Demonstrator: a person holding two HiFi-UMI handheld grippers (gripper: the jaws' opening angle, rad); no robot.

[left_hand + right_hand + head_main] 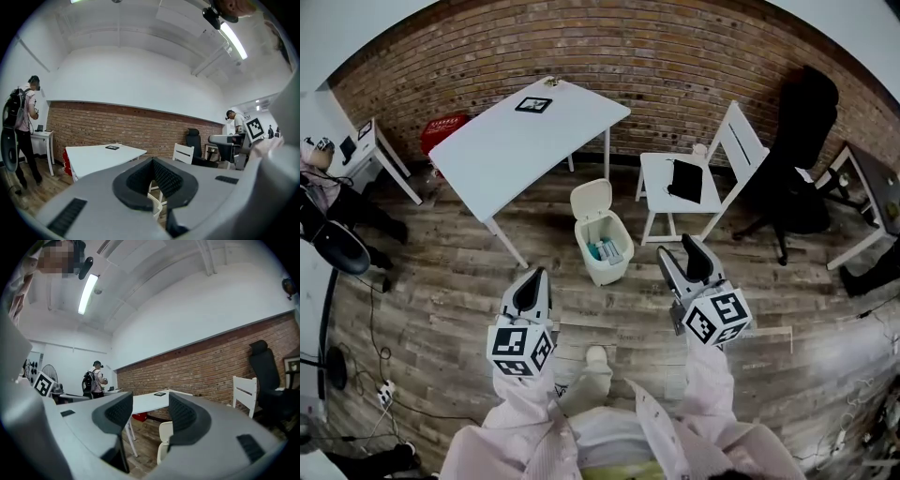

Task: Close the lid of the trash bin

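The white trash bin (605, 253) stands on the wooden floor between the table and the chair. Its lid (592, 199) is tipped up and back, and bluish rubbish shows inside. Both grippers hang short of the bin, apart from it. My left gripper (531, 289) is to the bin's lower left with its dark pads pressed together and nothing between them (153, 176). My right gripper (683, 260) is to the bin's lower right, its jaws spread wide and empty (150, 416). The raised lid (165, 431) shows through that gap, and a white edge of the bin (156, 205) peeks below the left jaws.
A white table (530, 131) stands to the bin's upper left. A white folding chair (694, 183) with a black item on its seat is to the right, and a black office chair (802, 141) beyond it. A red object (442, 131) lies by the brick wall. A person (23, 126) stands far left.
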